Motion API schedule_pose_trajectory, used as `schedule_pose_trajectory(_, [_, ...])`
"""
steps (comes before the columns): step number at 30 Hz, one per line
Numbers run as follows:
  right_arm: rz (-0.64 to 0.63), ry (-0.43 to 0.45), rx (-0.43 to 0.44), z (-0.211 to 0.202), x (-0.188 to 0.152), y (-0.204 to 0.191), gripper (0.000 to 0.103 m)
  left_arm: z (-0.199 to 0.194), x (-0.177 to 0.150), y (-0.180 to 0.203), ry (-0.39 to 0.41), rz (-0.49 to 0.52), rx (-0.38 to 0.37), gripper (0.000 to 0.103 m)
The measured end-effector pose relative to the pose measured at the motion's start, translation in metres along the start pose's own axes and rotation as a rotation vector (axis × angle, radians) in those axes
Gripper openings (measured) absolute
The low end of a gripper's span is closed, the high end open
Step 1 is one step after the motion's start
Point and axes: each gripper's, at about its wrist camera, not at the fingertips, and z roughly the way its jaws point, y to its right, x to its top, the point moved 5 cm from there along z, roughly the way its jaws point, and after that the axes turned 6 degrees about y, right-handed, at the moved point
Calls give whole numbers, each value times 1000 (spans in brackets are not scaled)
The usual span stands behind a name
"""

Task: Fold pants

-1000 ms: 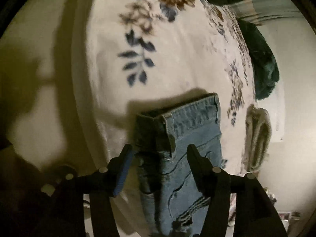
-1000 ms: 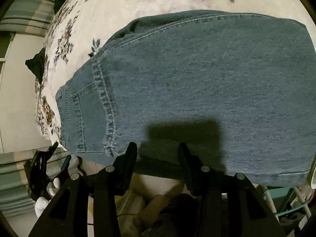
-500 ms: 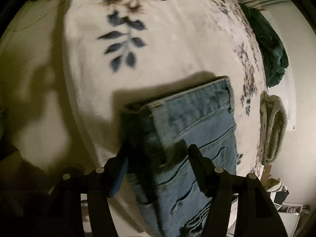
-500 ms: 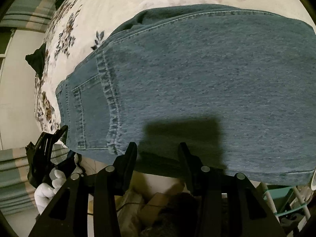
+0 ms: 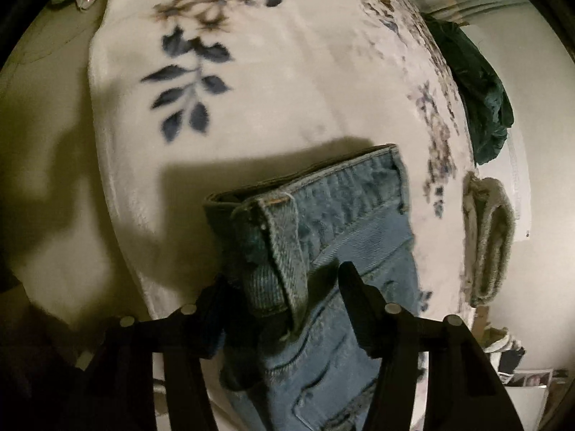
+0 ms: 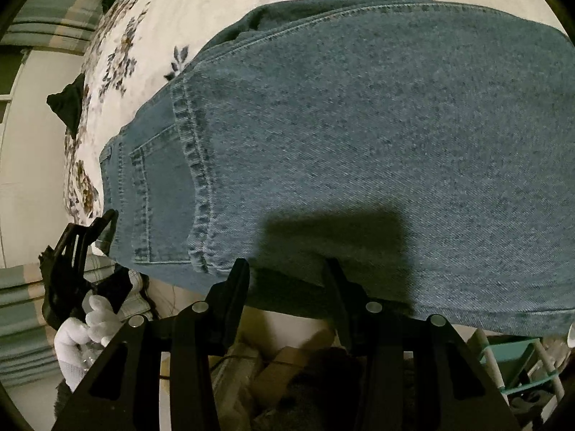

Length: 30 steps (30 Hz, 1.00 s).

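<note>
Blue denim pants [image 6: 359, 125] lie flat on a white floral blanket [image 5: 269, 89] with their near edge at the bed's edge. In the left wrist view the waistband corner with a belt loop [image 5: 284, 251] sits between the open fingers of my left gripper [image 5: 284, 283]. My right gripper [image 6: 287, 269] is open at the near edge of the leg fabric, its fingers on either side of that edge. The left gripper also shows in the right wrist view [image 6: 82, 248], held by a white-gloved hand at the waistband end.
A dark green garment [image 5: 481, 97] and a folded beige towel [image 5: 488, 244] lie at the blanket's far right edge. A black item [image 6: 68, 104] lies on the bed's left. Cardboard boxes [image 6: 287, 370] and a teal stool [image 6: 517, 362] stand below the bed edge.
My left gripper has moved forward, so the waistband corner now sits deeper between its fingers. The right gripper and the pants have hardly moved.
</note>
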Motion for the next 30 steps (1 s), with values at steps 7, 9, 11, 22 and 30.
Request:
schedule_pose_trajectory(7, [-4, 7, 6, -3, 1, 1, 46, -10, -3, -4, 68, 13, -10, 31])
schedule_pose_trajectory(9, [0, 9, 6, -5, 1, 5, 46, -18, -6, 6, 106, 69, -12, 25])
schedule_pose_trajectory(11, [5, 17, 8, -7, 1, 8, 46, -35, -10, 26, 155, 154, -21, 23])
schedule_pose_trajectory(22, [128, 102, 40, -48, -4, 60, 46, -141, -113, 186, 228, 758, -278, 20])
schedule_pose_trajectory(30, [321, 210, 5, -111, -20, 153, 46, -121, -295, 240, 25, 1137, -402, 19])
